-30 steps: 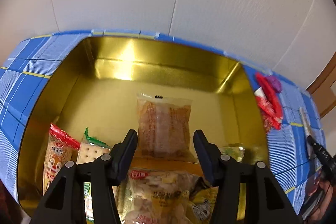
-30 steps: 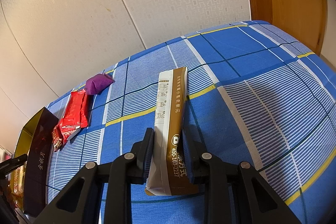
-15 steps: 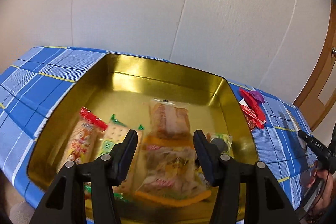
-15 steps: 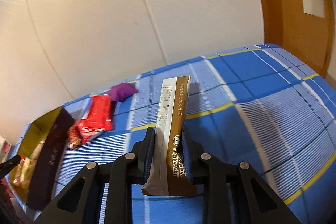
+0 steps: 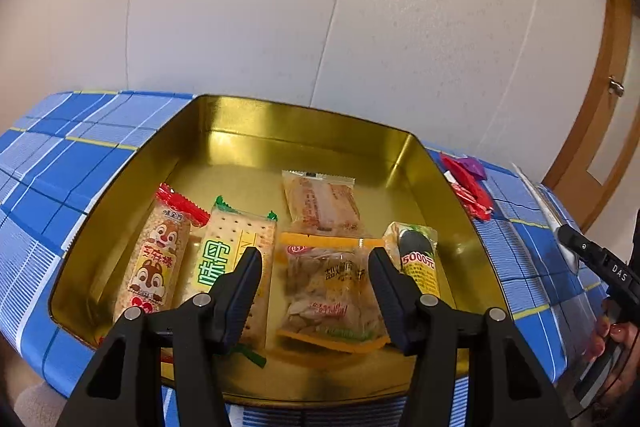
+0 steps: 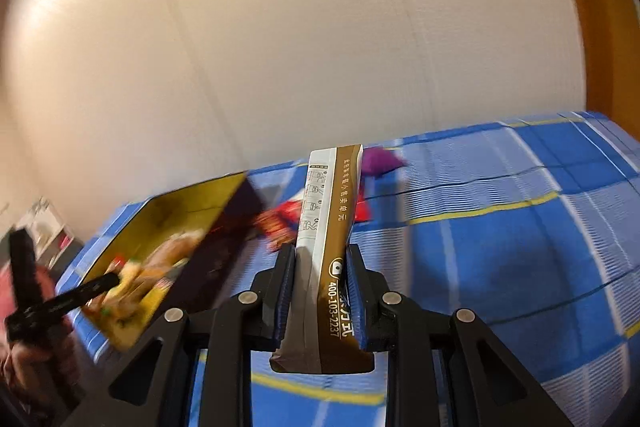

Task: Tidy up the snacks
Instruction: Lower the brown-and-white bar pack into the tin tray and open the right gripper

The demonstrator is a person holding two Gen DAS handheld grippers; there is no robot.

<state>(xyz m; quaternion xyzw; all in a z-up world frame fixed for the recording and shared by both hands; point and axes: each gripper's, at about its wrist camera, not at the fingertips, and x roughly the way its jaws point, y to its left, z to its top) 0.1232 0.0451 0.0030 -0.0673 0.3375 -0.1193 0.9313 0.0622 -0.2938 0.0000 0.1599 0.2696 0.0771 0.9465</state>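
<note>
A gold tin [image 5: 304, 123] on the blue plaid cloth holds several snack packs: a squirrel-print pack [image 5: 154, 259], a green cracker pack [image 5: 228, 251], a clear pastry pack [image 5: 320, 201], an orange-edged pack [image 5: 332, 287] and a small pack marked 5000 [image 5: 414, 259]. My left gripper [image 5: 314, 263] is open and empty above the tin's near side. My right gripper [image 6: 318, 267] is shut on a brown-and-white stick pack [image 6: 328, 227], held above the cloth to the right of the tin [image 6: 160, 231].
A red pack [image 5: 468, 187] and a purple pack [image 5: 474, 165] lie on the cloth right of the tin; the purple one also shows in the right wrist view [image 6: 380, 161]. A white wall stands behind, a wooden door frame [image 5: 600, 87] at the right.
My left gripper has pulled back and up from the tin, still open. My right gripper has lifted the stick pack off the cloth and swung left toward the tin.
</note>
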